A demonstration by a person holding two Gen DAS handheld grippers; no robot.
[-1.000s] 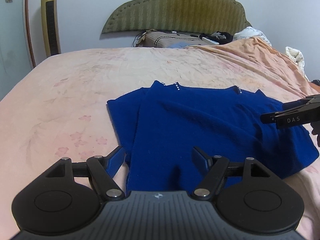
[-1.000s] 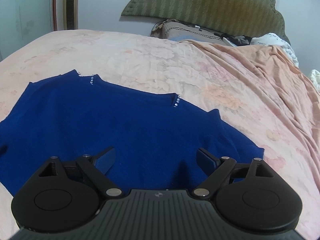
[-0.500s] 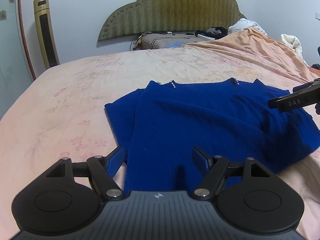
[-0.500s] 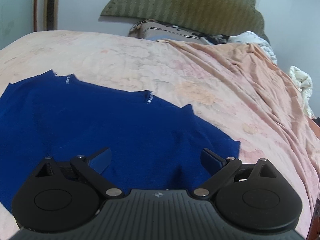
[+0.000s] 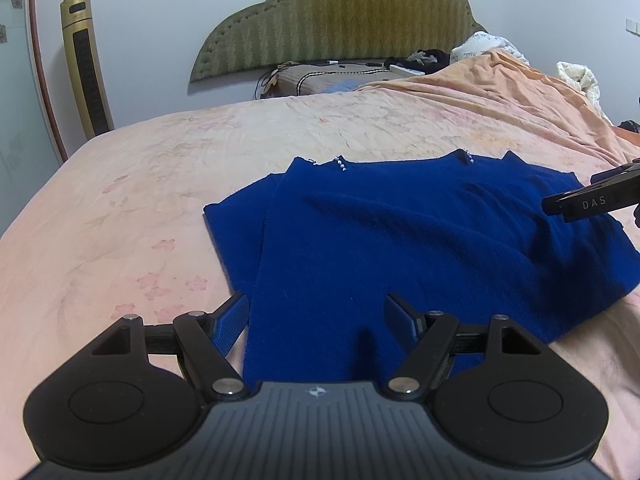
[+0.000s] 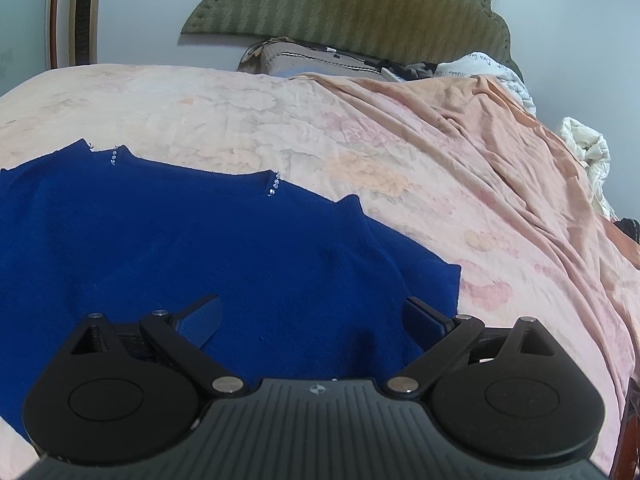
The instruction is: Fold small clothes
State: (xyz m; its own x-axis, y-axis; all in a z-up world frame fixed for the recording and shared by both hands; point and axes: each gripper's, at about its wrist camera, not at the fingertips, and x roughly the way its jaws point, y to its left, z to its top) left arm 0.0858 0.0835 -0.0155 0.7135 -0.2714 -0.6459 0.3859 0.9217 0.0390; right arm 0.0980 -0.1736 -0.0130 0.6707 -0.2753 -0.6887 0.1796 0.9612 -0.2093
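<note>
Two blue-padded fingers of the left tool stand spread above the near hem of the blue top, which lies flat on the pink bed. From the right wrist, the right tool has just been opening wider over the top's right side, pinching nothing

- Dim, cool indoor light, soft and even; no glare on the pale wall behind the headboard.
- The blue garment reads very dark below the headboard, its folds barely showing.
- Soft shadows on the cloth before each gripper.
- Fisheye bending curves the bed edges; corners vignette black.
- Focus is sharp, without motion blur.
</note>
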